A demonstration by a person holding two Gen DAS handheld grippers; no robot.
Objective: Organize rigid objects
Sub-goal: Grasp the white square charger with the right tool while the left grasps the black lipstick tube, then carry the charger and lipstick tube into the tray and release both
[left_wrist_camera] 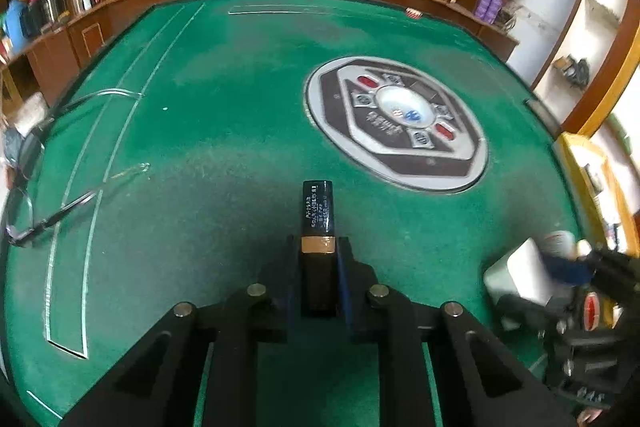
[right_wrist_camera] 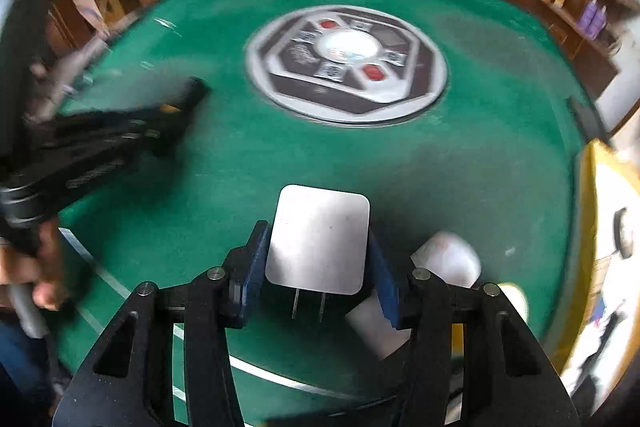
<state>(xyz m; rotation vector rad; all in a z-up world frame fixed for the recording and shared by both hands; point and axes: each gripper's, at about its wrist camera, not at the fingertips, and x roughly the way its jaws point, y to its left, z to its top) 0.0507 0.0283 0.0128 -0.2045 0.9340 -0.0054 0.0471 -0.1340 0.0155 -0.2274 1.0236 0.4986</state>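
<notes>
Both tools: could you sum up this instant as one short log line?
left tool: shut on black lipstick tube | right tool: white plug adapter between its pads, prongs toward camera | surface: green table

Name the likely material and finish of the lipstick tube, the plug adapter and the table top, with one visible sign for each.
Lipstick tube: probably glossy black plastic with a metallic-looking gold band; it shows sheen and printed text.
Plug adapter: likely smooth white plastic, soft satin glare, with two metal prongs.
Table top: green felt or similar cloth; matte, fuzzy and scuffed.
</notes>
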